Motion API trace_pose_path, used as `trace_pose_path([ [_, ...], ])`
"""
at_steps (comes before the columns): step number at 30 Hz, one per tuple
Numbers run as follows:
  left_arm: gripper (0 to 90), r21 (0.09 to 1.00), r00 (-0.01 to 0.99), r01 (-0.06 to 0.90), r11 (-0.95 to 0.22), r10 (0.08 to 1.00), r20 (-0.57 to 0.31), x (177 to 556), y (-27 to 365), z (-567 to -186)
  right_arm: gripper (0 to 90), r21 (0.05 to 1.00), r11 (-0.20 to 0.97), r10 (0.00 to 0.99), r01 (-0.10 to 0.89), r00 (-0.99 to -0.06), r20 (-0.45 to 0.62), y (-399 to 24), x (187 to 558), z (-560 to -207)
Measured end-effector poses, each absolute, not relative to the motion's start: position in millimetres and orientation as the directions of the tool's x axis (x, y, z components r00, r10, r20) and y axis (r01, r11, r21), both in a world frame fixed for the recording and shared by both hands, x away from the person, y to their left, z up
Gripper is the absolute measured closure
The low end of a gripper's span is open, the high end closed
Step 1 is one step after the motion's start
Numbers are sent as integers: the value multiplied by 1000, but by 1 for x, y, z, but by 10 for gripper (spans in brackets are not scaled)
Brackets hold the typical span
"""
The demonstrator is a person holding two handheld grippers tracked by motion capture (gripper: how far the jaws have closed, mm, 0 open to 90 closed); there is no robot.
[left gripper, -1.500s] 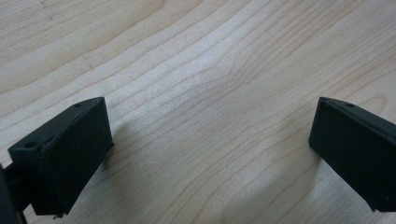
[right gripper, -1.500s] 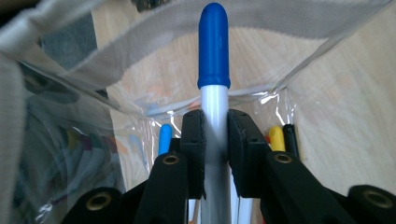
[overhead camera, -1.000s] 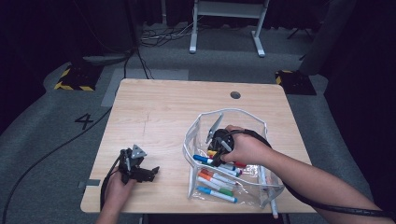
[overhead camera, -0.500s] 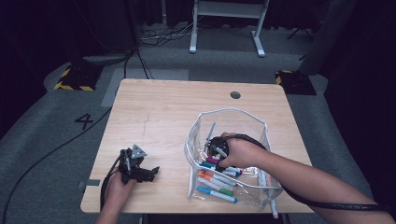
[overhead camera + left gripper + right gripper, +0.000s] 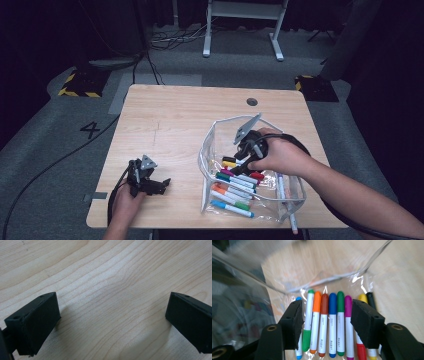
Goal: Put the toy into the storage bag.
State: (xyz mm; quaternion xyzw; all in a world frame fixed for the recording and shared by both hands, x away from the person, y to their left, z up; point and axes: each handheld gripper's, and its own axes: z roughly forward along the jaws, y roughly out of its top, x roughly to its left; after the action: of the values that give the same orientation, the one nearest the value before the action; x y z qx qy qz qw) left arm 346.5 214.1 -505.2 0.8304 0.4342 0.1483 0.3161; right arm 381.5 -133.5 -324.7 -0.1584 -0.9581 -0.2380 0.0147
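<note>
Since the earlier frames my right gripper [image 5: 235,159] has lifted out of the low reach into the clear pouch [image 5: 292,197], and its jaws have just been opening — nothing sits between them now. I read that as a release: a marker has been put down among the markers [image 5: 329,325], and the placing step for this one looks complete.

Right gripper view: jaws spread wide, with the marker row lying below and beyond them inside the pouch, caps pointing away from me. Green, orange, brown, blue, green and purple barrels show side by side in the gap between the pads; none is touched as far as I can judge. Yellow and black ones lie past the right-hand pad.

High view: the pouch lies on the table [image 5: 175,115] near its front right corner, mouth held open around my right hand. One pen [image 5: 285,200] lies along the pouch's right edge — inside or outside I cannot tell.

Left gripper [image 5: 150,186] rests well apart at the front left, jaws spread over bare wood, holding nothing.
</note>
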Motion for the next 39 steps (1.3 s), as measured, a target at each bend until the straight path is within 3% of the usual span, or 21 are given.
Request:
trace_pose_path([
  [10, 0, 654, 579, 627, -424, 815, -26, 346, 214, -505, 416, 619, 700, 404, 356, -912, 68, -201, 366, -266],
  [21, 0, 654, 578, 627, -423, 815, -27, 347, 214, -505, 414, 691, 573, 556, 442, -829, 69, -292, 351, -249],
  [31, 0, 654, 578, 627, -423, 815, -27, 347, 214, -505, 406, 693, 510, 625, 509, -773, 108, -340, 335, -273],
  [39, 0, 654, 578, 627, -423, 816, -27, 347, 214, -505, 395, 678, 491, 650, 547, -748, 133, -352, 322, -325],
])
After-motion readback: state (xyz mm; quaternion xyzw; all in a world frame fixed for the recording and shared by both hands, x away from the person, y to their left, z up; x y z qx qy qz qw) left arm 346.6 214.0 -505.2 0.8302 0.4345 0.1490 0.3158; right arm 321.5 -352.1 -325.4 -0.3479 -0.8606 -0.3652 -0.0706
